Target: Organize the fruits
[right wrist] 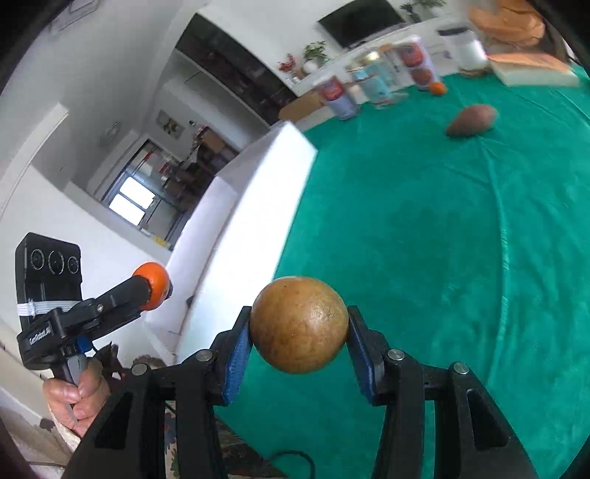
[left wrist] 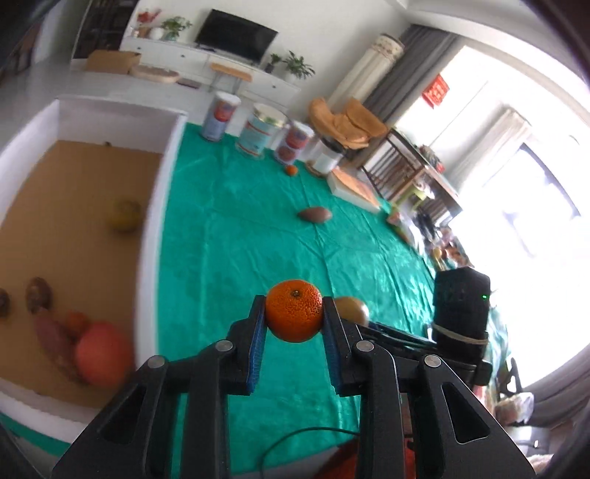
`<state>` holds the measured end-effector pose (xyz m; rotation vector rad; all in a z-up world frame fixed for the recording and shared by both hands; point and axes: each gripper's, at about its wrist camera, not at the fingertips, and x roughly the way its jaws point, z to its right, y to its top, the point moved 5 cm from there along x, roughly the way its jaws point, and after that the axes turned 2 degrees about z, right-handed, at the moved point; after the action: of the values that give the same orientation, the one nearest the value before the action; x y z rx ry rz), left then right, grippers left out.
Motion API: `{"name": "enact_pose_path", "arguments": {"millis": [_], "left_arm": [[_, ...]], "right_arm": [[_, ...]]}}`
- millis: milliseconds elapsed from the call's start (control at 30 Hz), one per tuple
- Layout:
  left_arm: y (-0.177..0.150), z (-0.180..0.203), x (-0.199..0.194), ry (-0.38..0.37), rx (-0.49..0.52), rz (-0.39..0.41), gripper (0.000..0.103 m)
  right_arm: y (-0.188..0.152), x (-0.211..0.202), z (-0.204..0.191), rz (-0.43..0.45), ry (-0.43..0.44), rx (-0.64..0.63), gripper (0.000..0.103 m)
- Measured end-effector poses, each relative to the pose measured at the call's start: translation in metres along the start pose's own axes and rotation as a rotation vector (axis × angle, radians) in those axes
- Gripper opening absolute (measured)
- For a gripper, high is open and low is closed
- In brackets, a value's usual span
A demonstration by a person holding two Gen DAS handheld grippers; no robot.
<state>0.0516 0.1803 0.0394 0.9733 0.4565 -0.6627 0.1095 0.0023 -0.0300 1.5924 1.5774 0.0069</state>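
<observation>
Left gripper (left wrist: 294,317) clamps one tangerine (left wrist: 294,315); right gripper (right wrist: 299,326) clamps one brown fruit (right wrist: 299,324); three cans (left wrist: 258,130) upper centre.

White walls close a bright living room. A dark television (left wrist: 236,35) stands on a long white cabinet (left wrist: 206,60) with potted plants (left wrist: 297,66) – daylight floods a large window (left wrist: 516,154) beside grey curtains (left wrist: 405,62). A wooden chair (left wrist: 402,162) holds what may be tan cushions. A glazed doorway (right wrist: 147,191) shows further back.
</observation>
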Motion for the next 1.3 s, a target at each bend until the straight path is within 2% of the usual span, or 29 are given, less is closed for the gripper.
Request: {"name": "enact_pose_path", "arguments": {"millis": [100,233,300,400,433,500,533,567,633,700,733,767,800,867,967,1033,1067,1167,1300], "left_arm": [[0.032,-0.065,-0.014,0.179,-0.056,0.038,0.029],[0.04,-0.154,0.021,0.373,-0.157,-0.055,0.029],[0.034,-0.182,0.039,0.421,-0.197,-0.108,0.029],[0.024,-0.207,0.053,0.453,-0.252,-0.152,0.03],[0.022,-0.211,0.054,0.46,-0.259,-0.161,0.034],[0.018,-0.216,0.05,0.475,-0.264,-0.158,0.049],[0.019,-0.216,0.047,0.479,-0.266,-0.146,0.061],[0.021,-0.216,0.042,0.484,-0.267,-0.126,0.066],[0.029,-0.204,0.027,0.497,-0.244,-0.067,0.067],[0.042,-0.179,0.012,0.493,-0.185,0.01,0.072],[0.048,-0.16,0.006,0.483,-0.148,0.05,0.079],[0.052,-0.14,0.002,0.462,-0.109,0.09,0.086],[0.055,-0.117,-0.001,0.431,-0.065,0.128,0.089],[0.052,-0.067,0.005,0.353,0.028,0.163,0.096],[0.037,0.003,0.039,0.204,0.134,0.124,0.098],[0.019,0.041,0.076,0.108,0.181,0.058,0.098],[0.009,0.056,0.099,0.082,0.199,0.019,0.098],[-0.015,0.09,0.168,0.049,0.26,-0.04,0.098],[-0.034,0.104,0.239,0.093,0.362,-0.063,0.097]], "right_arm": [[0.03,0.044,-0.069,-0.074,0.045,-0.157,0.049],[0.042,0.125,-0.118,-0.23,0.008,-0.286,0.049],[0.035,0.161,-0.126,-0.296,-0.065,-0.356,0.049],[0.028,0.198,-0.126,-0.337,-0.161,-0.417,0.049],[0.027,0.206,-0.125,-0.344,-0.185,-0.424,0.049],[0.026,0.209,-0.122,-0.332,-0.223,-0.441,0.05],[0.029,0.203,-0.124,-0.309,-0.217,-0.441,0.055],[0.035,0.196,-0.124,-0.276,-0.197,-0.433,0.063],[0.049,0.168,-0.126,-0.169,-0.192,-0.423,0.07],[0.063,0.132,-0.123,-0.05,-0.214,-0.442,0.081],[0.07,0.114,-0.118,0.008,-0.231,-0.454,0.09],[0.072,0.093,-0.109,0.061,-0.256,-0.463,0.099],[0.073,0.072,-0.095,0.104,-0.292,-0.469,0.103],[0.063,0.04,-0.055,0.139,-0.391,-0.462,0.103],[0.033,0.004,0.034,0.093,-0.535,-0.338,0.103],[0.013,-0.018,0.102,0.055,-0.619,-0.193,0.103],[0.002,-0.03,0.132,0.052,-0.665,-0.124,0.103],[-0.025,-0.067,0.197,0.083,-0.794,0.021,0.103],[-0.045,-0.103,0.231,0.155,-0.88,0.112,0.103]]}}
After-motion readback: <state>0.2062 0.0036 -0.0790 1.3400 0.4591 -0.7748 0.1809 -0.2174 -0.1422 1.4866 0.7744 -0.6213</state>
